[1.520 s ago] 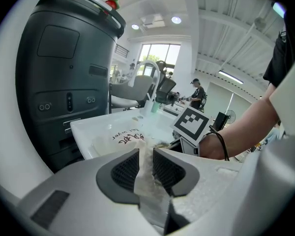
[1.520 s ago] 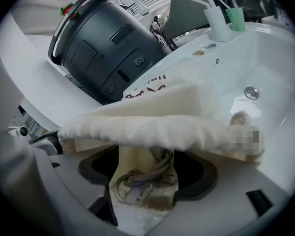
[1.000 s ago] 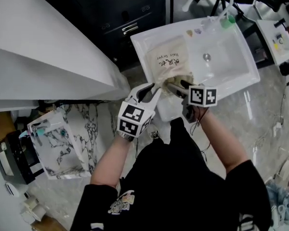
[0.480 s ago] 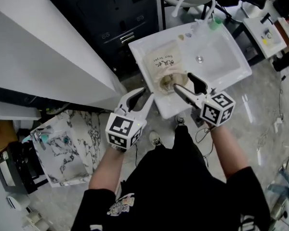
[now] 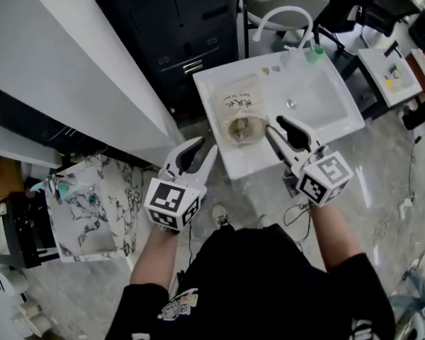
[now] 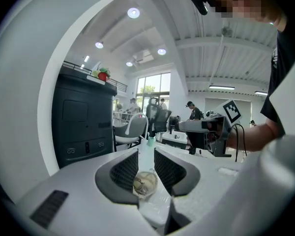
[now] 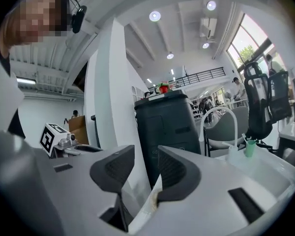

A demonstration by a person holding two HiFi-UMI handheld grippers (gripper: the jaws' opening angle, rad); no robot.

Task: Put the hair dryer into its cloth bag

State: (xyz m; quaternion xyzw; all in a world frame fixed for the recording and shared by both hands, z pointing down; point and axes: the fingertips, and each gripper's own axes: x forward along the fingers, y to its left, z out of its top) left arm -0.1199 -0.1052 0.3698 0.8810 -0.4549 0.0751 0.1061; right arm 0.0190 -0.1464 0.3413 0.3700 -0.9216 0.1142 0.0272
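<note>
The beige cloth bag [image 5: 242,96] with dark print lies flat on the left ledge of the white basin [image 5: 326,122]. Its mouth faces me, and a pale coiled part of the hair dryer [image 5: 239,127] shows inside it. Both grippers hang in the air on my side of the basin, clear of the bag. My left gripper [image 5: 204,149] is open with nothing in it; in the left gripper view [image 6: 146,162] the bag mouth [image 6: 145,183] shows beyond the gap. My right gripper [image 5: 278,126] is closing, with its jaws apart around nothing [image 7: 146,163].
A white curved faucet [image 5: 283,2] and a green cup [image 5: 315,52] stand at the basin's far edge. A black cabinet [image 5: 177,27] is behind the basin and a long white counter [image 5: 71,83] lies to the left. A marble-patterned box [image 5: 92,211] sits on the floor at lower left.
Both grippers have lifted and drawn back from the bag's mouth toward me. The right gripper has rolled over and its jaws have narrowed. The bag stays on the basin.
</note>
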